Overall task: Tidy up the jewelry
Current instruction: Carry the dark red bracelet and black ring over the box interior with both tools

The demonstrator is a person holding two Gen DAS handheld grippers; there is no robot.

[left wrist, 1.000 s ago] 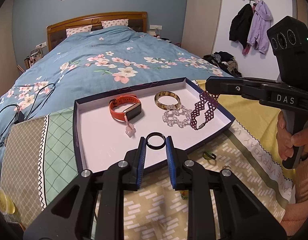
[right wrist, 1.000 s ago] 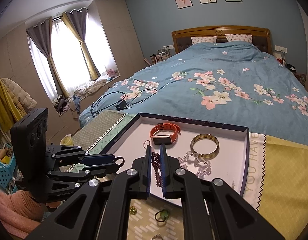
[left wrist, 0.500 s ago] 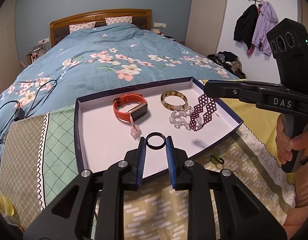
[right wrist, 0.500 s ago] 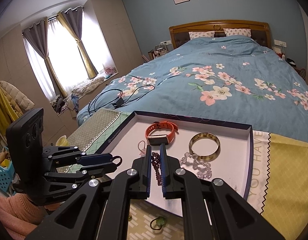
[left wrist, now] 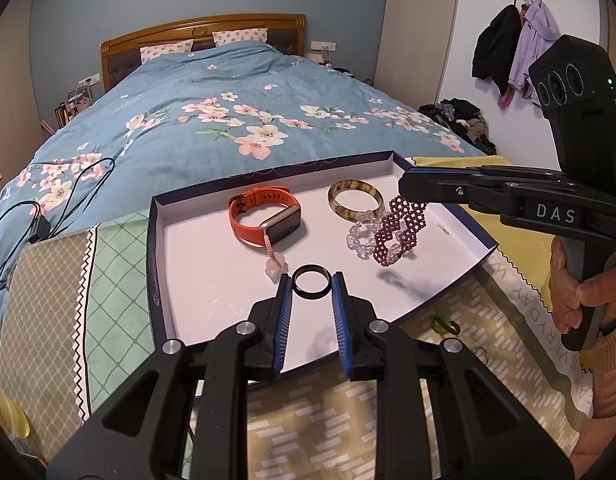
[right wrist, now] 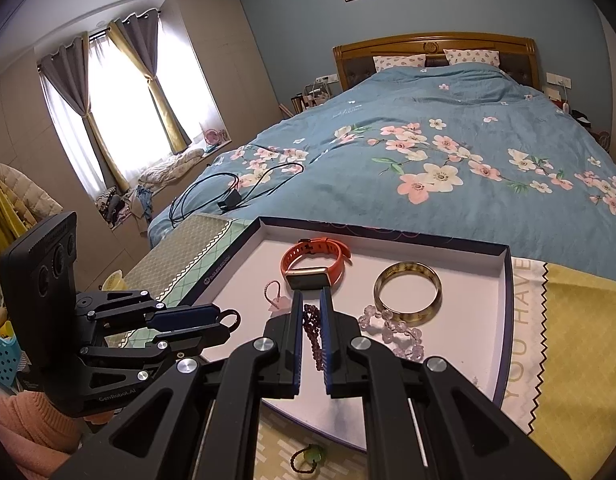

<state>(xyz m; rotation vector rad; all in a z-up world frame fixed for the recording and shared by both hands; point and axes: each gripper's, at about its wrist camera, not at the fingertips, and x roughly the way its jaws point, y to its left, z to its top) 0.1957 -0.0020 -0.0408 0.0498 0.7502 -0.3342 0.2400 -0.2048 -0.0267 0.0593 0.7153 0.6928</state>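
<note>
Purple bead bracelet (left wrist: pixel 400 226) sank onto the tray (left wrist: pixel 474 236), floppy, right tongs (right wrist: pixel 309 312) clamped on its end; left tongs (left wrist: pixel 311 280) pinched the stiff black ring (left wrist: pixel 311 280).

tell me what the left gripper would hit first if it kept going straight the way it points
Probably the tray floor just ahead of the black ring held by the left gripper; past that lies the orange watch. Depth is unclear.

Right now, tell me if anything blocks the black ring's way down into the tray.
Nothing visible does. The left gripper holds the black ring over bare tray floor; the pink charm lies just left, the purple bracelet farther right.
</note>
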